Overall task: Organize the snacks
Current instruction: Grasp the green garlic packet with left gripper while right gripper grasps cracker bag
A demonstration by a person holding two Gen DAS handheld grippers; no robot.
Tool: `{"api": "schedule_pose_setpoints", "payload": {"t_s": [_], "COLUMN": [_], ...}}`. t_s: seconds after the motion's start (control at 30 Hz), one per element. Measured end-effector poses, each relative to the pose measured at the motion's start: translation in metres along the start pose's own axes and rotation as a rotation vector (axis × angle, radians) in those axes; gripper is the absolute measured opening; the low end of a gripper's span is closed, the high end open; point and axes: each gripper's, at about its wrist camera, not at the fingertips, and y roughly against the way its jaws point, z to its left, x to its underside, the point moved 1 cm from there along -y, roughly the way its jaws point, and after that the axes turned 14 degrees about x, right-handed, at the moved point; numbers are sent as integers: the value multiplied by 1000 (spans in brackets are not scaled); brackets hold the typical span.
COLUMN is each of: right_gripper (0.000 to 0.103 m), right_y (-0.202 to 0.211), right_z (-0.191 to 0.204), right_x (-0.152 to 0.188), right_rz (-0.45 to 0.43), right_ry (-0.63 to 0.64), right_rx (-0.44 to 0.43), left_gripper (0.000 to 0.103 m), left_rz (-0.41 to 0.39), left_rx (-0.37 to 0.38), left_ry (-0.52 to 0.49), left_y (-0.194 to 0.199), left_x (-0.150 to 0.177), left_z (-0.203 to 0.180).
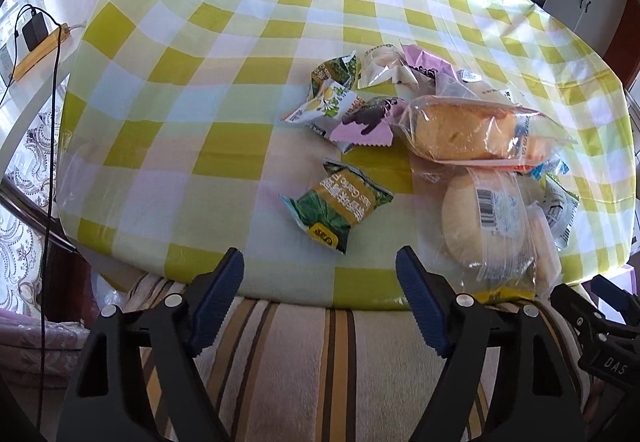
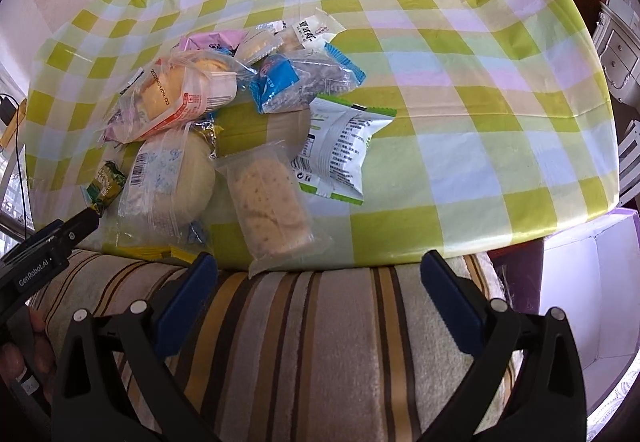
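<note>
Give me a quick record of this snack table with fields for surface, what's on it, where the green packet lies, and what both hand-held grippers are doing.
surface: table with a yellow-green checked cloth
snacks: loose pile of wrapped buns, biscuits and small packets
green packet: lies alone, apart from the pile, on the cloth ahead of the left hand-held gripper
bagged bun: rests on top of other snacks
clear-wrapped cake: near the table's front edge
left hand-held gripper: open, empty, short of the table edge
right hand-held gripper: open, empty
below grippers: striped cloth
</note>
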Motion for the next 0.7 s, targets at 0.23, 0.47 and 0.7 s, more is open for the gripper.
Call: {"api": "schedule_pose_setpoints", "payload": {"t_s": [0.23,0.47,0.7], "right_gripper": [101,75,45], "right_y": [-12,-26,-22], "right_z": [18,26,27], "right_x": [-17,-23,-25], "right_rz": [-8,33,8], "right_ry": [73,93,98], "right_rx": [26,17,14], "left_gripper": [73,65,38], "left_rz": [48,110,112], "left_rx": [-16,8,45], "left_ry": [-89,-144,-160], "left_y": [-23,-43,-45], "left_x": [-23,-29,-28], "left_z": [-2,-5,-8]}}
